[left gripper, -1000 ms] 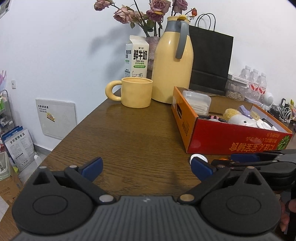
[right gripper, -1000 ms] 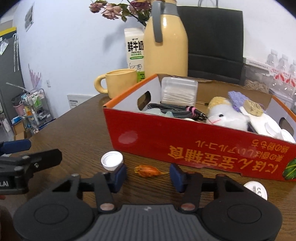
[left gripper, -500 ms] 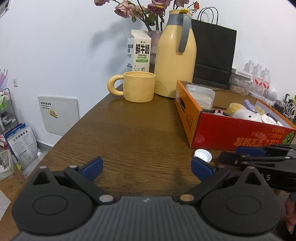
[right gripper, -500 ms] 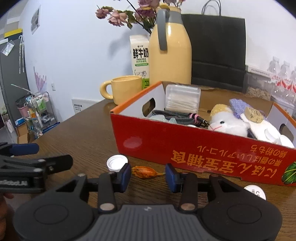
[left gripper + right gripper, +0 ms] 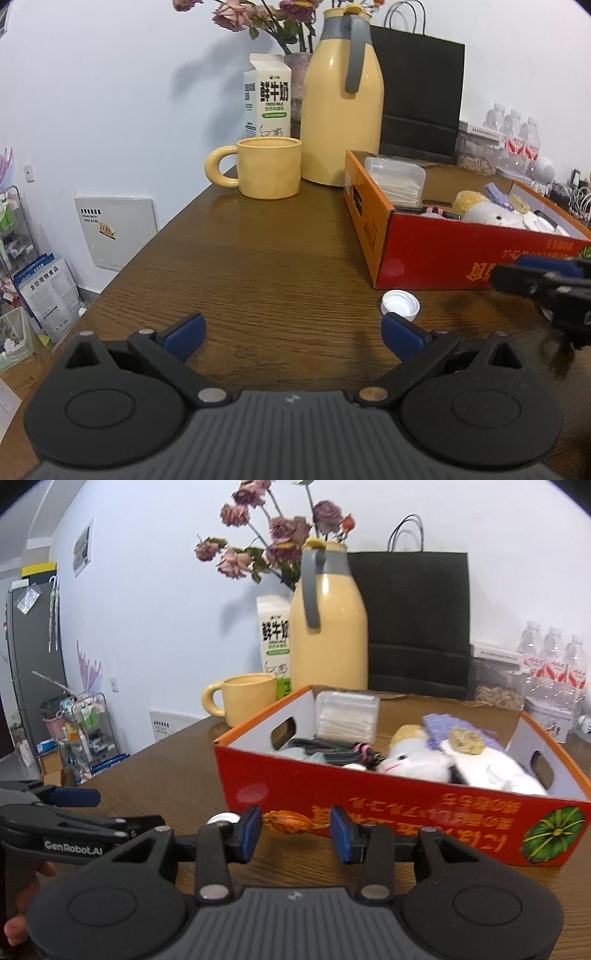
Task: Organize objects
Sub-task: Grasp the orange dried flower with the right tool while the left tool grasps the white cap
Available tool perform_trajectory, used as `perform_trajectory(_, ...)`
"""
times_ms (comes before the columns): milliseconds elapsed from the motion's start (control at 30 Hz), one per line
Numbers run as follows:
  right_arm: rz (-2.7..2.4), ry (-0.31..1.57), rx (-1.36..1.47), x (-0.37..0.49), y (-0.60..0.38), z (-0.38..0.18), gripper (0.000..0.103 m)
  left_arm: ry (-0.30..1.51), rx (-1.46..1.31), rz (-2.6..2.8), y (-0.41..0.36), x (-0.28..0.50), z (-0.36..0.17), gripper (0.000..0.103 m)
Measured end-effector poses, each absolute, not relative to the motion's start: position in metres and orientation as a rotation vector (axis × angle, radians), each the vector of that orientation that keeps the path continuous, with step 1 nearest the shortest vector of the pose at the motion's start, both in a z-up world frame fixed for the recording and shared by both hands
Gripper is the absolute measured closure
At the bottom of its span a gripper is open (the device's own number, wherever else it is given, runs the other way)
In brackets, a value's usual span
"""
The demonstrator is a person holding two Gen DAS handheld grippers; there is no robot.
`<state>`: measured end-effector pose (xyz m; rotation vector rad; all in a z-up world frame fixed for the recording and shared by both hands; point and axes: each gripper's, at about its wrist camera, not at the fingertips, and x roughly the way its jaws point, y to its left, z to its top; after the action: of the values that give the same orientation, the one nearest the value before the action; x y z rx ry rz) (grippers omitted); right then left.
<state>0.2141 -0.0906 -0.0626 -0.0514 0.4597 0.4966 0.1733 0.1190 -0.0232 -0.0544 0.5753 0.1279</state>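
Note:
A small orange dried flower bud (image 5: 286, 820) hangs in front of the red cardboard box (image 5: 369, 794), off the table. My right gripper (image 5: 297, 830) is shut on it, the bud and its stem spanning the gap between the blue pads. A white bottle cap (image 5: 400, 304) lies on the wooden table (image 5: 277, 258) before the box's (image 5: 424, 254) near corner. My left gripper (image 5: 293, 332) stands wide open over bare wood, with the cap just past its right fingertip. The box holds a white plush toy (image 5: 417, 764), a clear swab box (image 5: 347, 716) and a cable.
At the back stand a yellow mug (image 5: 267, 168), a yellow thermos jug (image 5: 341, 110), a milk carton (image 5: 267, 96), a black paper bag (image 5: 421, 92) and dried flowers. Water bottles (image 5: 550, 661) are far right. The table's left edge drops to floor clutter.
The right gripper's jaws narrowed a little around the bud and lifted it off the table, up against the box front. The left gripper stayed wide open and barely shifted.

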Motion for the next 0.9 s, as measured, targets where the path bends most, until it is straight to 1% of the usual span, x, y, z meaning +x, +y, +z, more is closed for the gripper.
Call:
perform_trajectory(333,0.456,0.420,-0.036,0.214,-0.129,-0.059,0.063,0.669,0.036,0.102,0.082,0.206,-0.032,0.000)
perform_trajectory(633,0.435,0.410,-0.030,0.216,-0.150,-0.058,0.063,0.692,-0.004,0.096,0.072,0.229,-0.035,0.000)
perform_trajectory(700,0.436,0.409,-0.029,0.216,-0.152,-0.058,0.063,0.684,-0.009,0.084,0.070,0.230,-0.034,0.008)
perform_trajectory(733,0.436,0.408,-0.030,0.215,-0.152,-0.058,0.063,0.677,-0.008,0.076,0.069,0.230,-0.033,0.018)
perform_trajectory(767,0.437,0.408,-0.030,0.215,-0.152,-0.058,0.063,0.667,-0.005,0.064,0.067,0.229,-0.032,0.035)
perform_trajectory(800,0.439,0.407,-0.031,0.215,-0.152,-0.058,0.063,0.658,-0.001,0.053,0.064,0.229,-0.031,0.044)
perform_trajectory(833,0.440,0.405,-0.033,0.214,-0.151,-0.058,0.063,0.651,0.001,0.041,0.062,0.229,-0.030,0.064)
perform_trajectory(867,0.440,0.404,-0.035,0.214,-0.151,-0.059,0.063,0.647,0.001,0.030,0.059,0.229,-0.030,0.074)
perform_trajectory(900,0.439,0.403,-0.037,0.214,-0.150,-0.059,0.063,0.644,-0.002,0.022,0.057,0.228,-0.029,0.074)
